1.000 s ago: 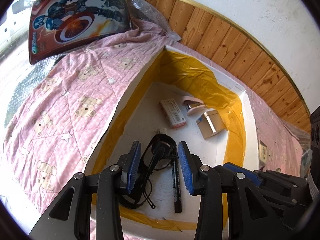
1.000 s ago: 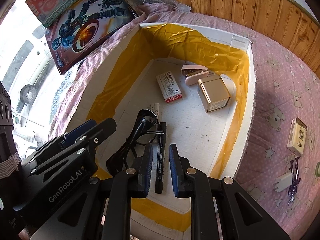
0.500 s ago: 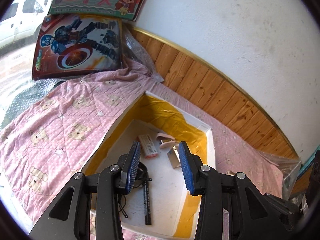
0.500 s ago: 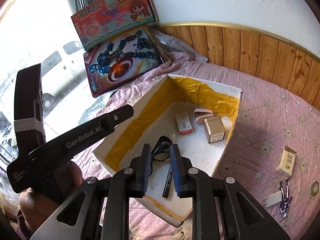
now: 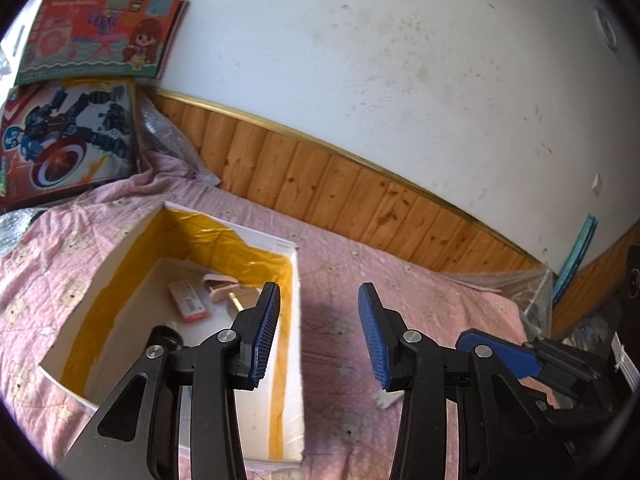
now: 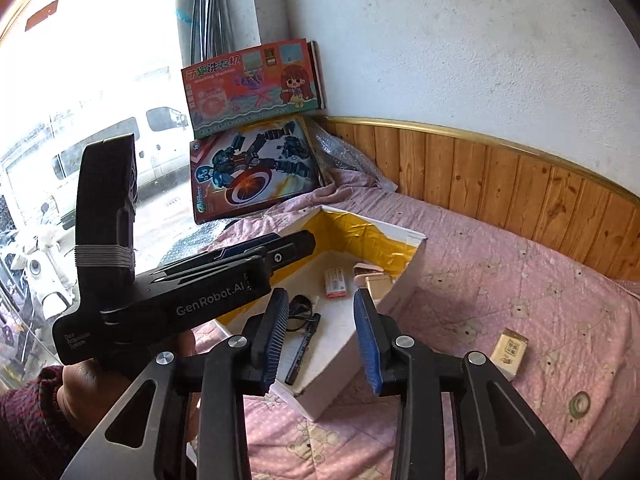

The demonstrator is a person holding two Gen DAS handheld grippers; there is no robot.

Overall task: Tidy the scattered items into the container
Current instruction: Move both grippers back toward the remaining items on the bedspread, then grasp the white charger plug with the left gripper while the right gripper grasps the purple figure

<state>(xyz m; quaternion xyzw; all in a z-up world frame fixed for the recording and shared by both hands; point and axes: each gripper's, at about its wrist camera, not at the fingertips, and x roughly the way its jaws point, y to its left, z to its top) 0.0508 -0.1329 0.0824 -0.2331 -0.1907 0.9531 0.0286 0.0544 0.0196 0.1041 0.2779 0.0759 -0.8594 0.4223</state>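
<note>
A white box [image 5: 236, 237] lined with yellow tape sits on the pink bear quilt. It holds a red-and-white packet [image 5: 188, 307], a pink stapler [image 5: 219, 283], black glasses [image 6: 298, 307], a black marker [image 6: 302, 350] and a gold box [image 6: 378, 285]. My left gripper [image 5: 319, 300] hovers above the box's right wall, its jaws opening with nothing between them. My right gripper [image 6: 320, 304] hangs above the box's near corner, jaws opening and empty. A small cream box [image 6: 508, 352] and a tape roll [image 6: 580, 403] lie on the quilt to the right.
Two toy boxes [image 6: 256, 168] lean against the wall and window at the back left. Wood panelling [image 5: 360, 196] runs behind the bed, with bubble wrap [image 5: 516, 292] at its right end. A hand [image 6: 80, 376] in a dark red sleeve carries the left gripper's body [image 6: 224, 284].
Both grippers rose and drew back out of the box. The right jaws, almost closed around the marker before, have spread wide; the marker lies in the box. The left view swung right.
</note>
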